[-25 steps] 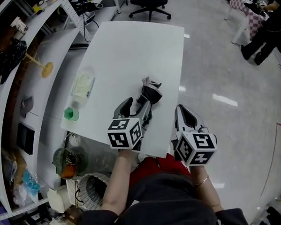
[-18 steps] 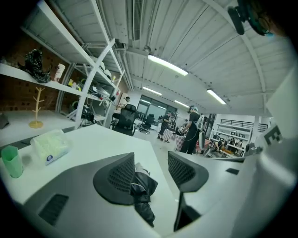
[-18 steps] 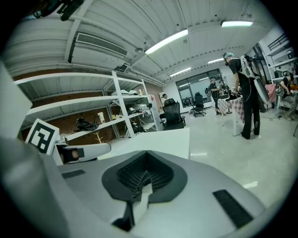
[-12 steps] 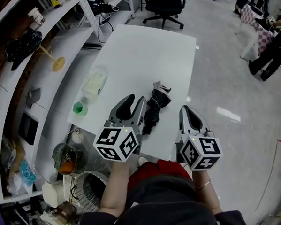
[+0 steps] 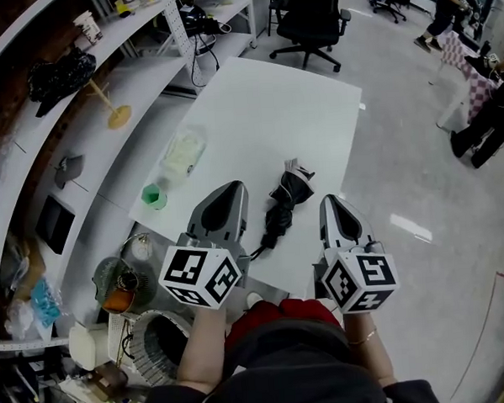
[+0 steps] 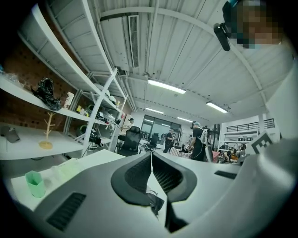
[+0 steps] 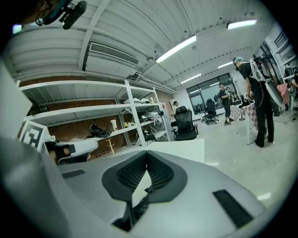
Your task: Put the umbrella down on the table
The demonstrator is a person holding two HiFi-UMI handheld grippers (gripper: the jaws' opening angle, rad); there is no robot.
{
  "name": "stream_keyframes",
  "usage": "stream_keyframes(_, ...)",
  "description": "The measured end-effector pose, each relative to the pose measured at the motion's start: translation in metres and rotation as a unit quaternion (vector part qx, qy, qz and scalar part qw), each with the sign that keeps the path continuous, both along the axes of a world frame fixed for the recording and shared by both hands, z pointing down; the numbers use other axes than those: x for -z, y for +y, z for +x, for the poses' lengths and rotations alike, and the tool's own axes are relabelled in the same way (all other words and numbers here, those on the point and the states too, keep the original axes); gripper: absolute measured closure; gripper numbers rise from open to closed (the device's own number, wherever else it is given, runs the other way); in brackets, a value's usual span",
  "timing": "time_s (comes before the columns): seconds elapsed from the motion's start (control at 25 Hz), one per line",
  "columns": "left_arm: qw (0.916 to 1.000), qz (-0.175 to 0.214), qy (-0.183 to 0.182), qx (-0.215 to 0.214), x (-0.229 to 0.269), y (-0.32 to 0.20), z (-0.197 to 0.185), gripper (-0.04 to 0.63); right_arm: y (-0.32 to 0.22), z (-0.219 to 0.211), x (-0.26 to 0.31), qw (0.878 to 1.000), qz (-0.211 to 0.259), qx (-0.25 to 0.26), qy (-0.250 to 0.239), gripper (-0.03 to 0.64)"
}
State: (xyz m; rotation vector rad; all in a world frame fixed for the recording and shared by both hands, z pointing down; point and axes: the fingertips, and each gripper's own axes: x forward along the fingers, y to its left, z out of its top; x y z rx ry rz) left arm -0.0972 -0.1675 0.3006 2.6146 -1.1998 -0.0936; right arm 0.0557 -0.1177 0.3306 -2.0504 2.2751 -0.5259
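The black folded umbrella point(image 5: 284, 201) lies on the white table point(image 5: 272, 103) near its front edge, its strap end pointing toward me. My left gripper point(image 5: 231, 187) hovers just left of it, jaws shut with nothing between them. My right gripper point(image 5: 331, 202) hovers to its right, past the table's side edge, also shut and empty. In the left gripper view the closed jaws point(image 6: 151, 153) point level across the room, with a bit of the umbrella point(image 6: 156, 202) showing below them. The right gripper view has shut jaws point(image 7: 147, 152) and a dark part of the umbrella point(image 7: 142, 201) beneath.
A green cup point(image 5: 154, 196) and a clear plastic bottle point(image 5: 182, 154) sit at the table's left edge. Shelves point(image 5: 71, 122) with a wooden stand point(image 5: 117, 115) run along the left. A black office chair point(image 5: 314, 20) stands beyond the table; people stand far right.
The left jaws, open around the umbrella's near end before, have closed empty. Both grippers have risen and drawn back from the umbrella, which stays lying on the table.
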Motion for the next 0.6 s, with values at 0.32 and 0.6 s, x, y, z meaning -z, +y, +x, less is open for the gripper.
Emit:
stream_keyframes(0.32,0.9991,0.035,-0.007,0.025,0.019,0.015,-0.017,0.583,0.003,-0.009,0.018,1.000,0.022,0.013,-0.002,0.598)
stream_keyframes(0.6,0.9957,0.074,-0.019,0.053,0.043,0.026,-0.029,0.583,0.006,-0.024,0.044,0.997,0.066,0.049,0.006,0.598)
